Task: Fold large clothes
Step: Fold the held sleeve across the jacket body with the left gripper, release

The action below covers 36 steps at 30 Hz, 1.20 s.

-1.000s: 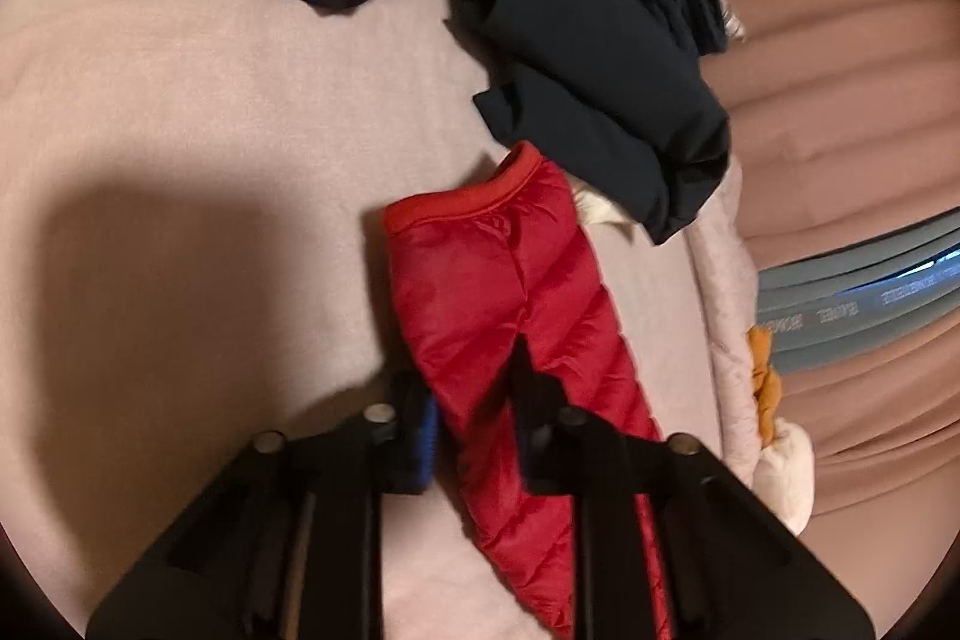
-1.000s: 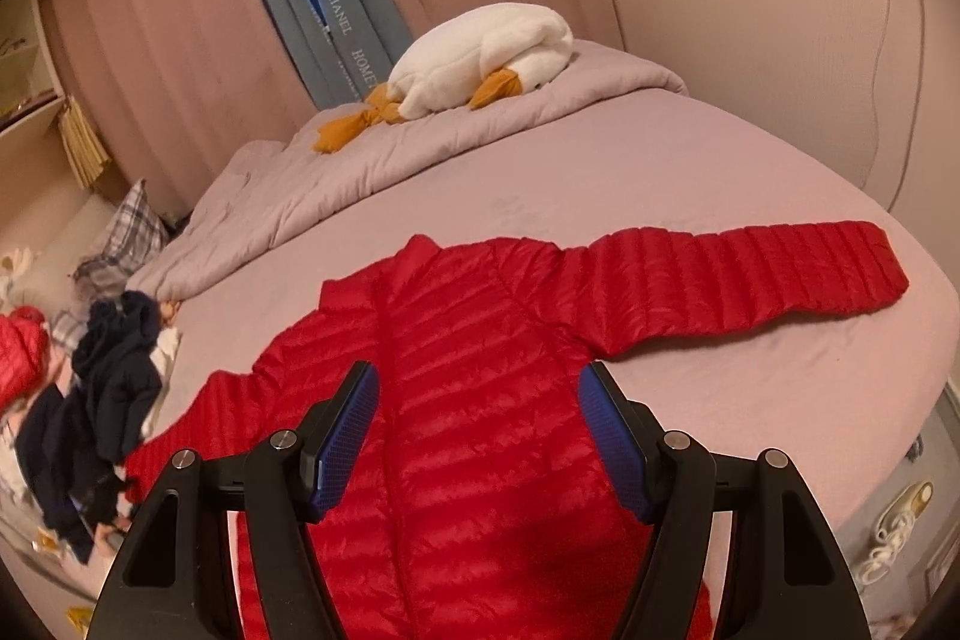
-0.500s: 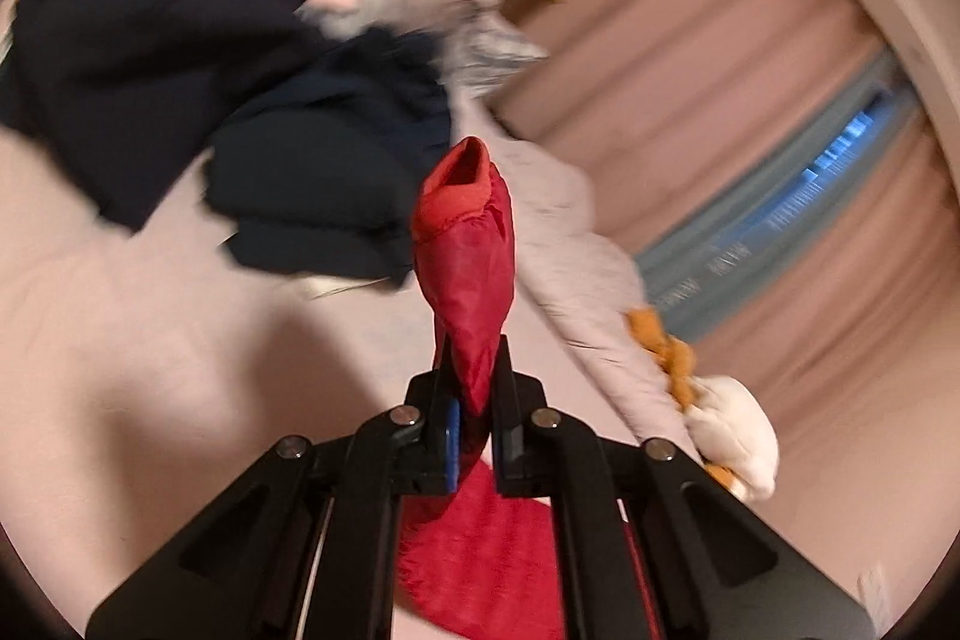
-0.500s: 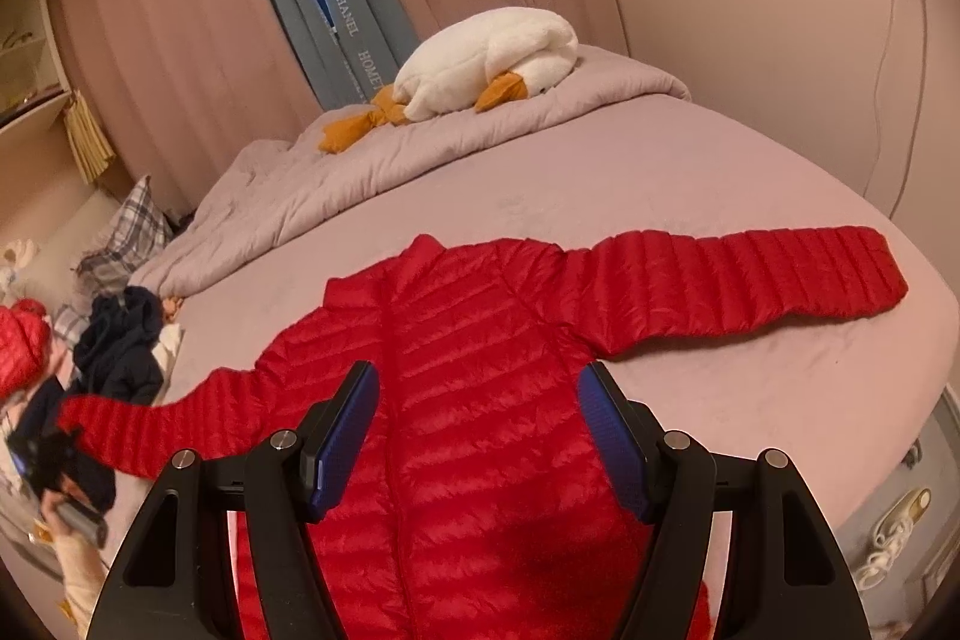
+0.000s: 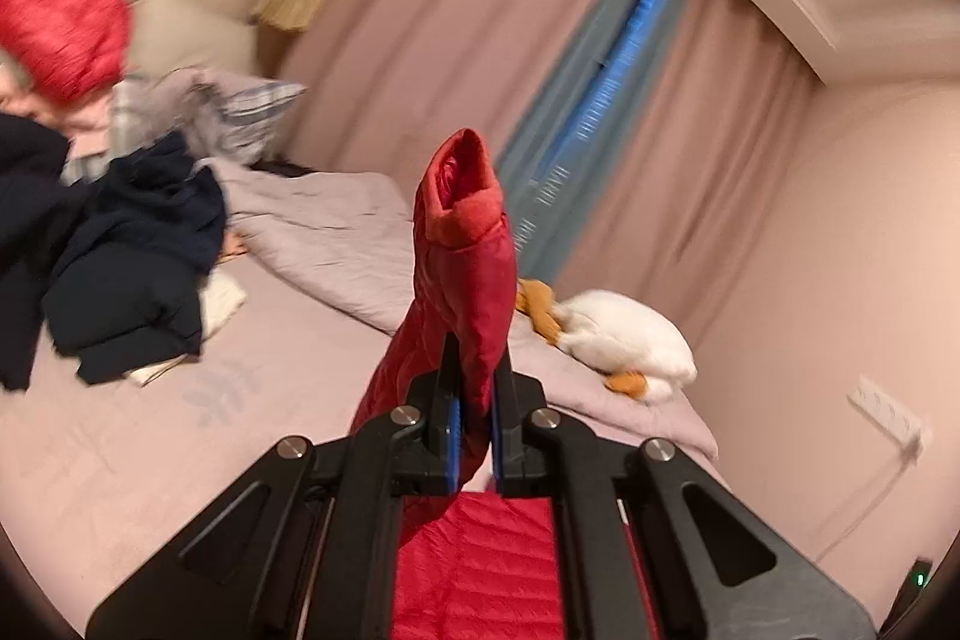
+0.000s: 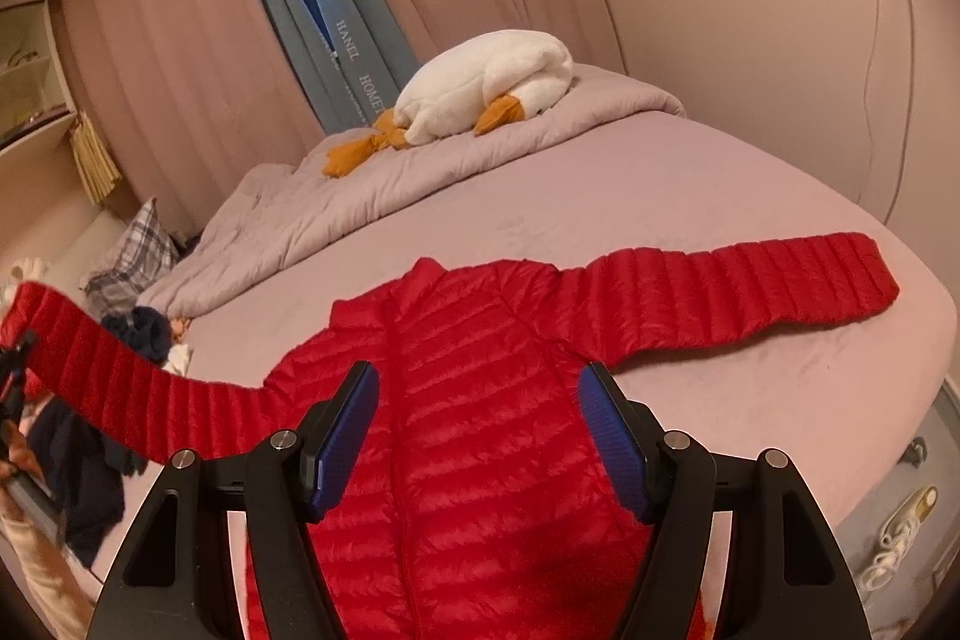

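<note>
On my left wrist view, the left claw (image 5: pixel 474 424) is clamped tight on the sleeve (image 5: pixel 465 292) of the red down jacket (image 5: pixel 474 568), pinching it a little below the cuff (image 5: pixel 465 202), so the cuff stands up straight ahead of the fingers while the jacket body lies just under the claw on the bed (image 5: pixel 120 436). I judge the main risk here is slip: the shell looks slick and puffy, only a narrow bite sits between the pads, and a quick swing could pull the sleeve free. Ahead and to the left of the claw a pile of dark clothes (image 5: pixel 120 268) sits on the bed; a wide sweep that way could drag it along. A plush goose (image 5: pixel 624 334) lies ahead to the right, well apart. On my right wrist view, the right claw (image 6: pixel 480 436) is wide open and holds nothing, hovering over the jacket's chest, with the other sleeve (image 6: pixel 738 286) stretched flat ahead to the right. The lifted sleeve runs off to the far left, taut. With nothing pinning the body, I expect that pull could skew the whole jacket and wrinkle the laid-out shape. Whether the open fingers touch the fabric, I cannot tell.
</note>
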Motion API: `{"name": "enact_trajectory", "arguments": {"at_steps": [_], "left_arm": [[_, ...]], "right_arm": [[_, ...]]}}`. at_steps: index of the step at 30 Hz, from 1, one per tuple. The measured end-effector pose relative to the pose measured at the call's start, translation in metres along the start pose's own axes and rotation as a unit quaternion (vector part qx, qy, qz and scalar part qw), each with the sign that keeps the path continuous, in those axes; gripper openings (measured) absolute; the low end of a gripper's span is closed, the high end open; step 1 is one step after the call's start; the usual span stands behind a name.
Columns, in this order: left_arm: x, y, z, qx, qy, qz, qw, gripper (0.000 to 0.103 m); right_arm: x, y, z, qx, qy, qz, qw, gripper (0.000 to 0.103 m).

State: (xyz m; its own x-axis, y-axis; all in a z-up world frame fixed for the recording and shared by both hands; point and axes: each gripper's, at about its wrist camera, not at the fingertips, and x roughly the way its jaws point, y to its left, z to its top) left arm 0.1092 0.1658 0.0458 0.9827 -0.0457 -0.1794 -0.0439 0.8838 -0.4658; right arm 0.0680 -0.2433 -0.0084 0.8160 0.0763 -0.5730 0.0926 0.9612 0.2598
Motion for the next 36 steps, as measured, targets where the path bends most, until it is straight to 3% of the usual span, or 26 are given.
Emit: {"name": "enact_trajectory", "arguments": {"at_steps": [5, 11, 21, 30, 34, 36], "left_arm": [[0.012, -0.035, -0.01, 0.028, 0.032, -0.044, 0.9981, 0.006], [0.025, -0.076, -0.036, 0.069, 0.077, -0.093, 0.9902, 0.006], [0.037, -0.126, -0.091, 0.112, 0.163, -0.153, 0.9682, 0.006], [0.054, -0.15, -0.159, 0.129, 0.251, -0.166, 0.945, 0.006], [0.055, -0.157, -0.194, 0.16, 0.261, -0.138, 0.942, 0.006], [0.057, -0.156, -0.206, 0.152, 0.28, -0.141, 0.9374, 0.006]], "right_arm": [[-0.006, -0.003, 0.0, 0.0, -0.009, -0.005, 1.0, 0.071], [-0.009, -0.009, -0.002, 0.006, -0.014, -0.003, 1.0, 0.071], [-0.014, -0.021, -0.005, 0.018, -0.015, -0.014, 1.0, 0.071], [-0.016, -0.026, -0.009, 0.023, -0.012, -0.016, 1.0, 0.071], [-0.014, -0.034, -0.011, 0.033, -0.008, -0.021, 0.999, 0.071], [-0.015, -0.036, -0.011, 0.035, -0.006, -0.024, 0.999, 0.071]]}}
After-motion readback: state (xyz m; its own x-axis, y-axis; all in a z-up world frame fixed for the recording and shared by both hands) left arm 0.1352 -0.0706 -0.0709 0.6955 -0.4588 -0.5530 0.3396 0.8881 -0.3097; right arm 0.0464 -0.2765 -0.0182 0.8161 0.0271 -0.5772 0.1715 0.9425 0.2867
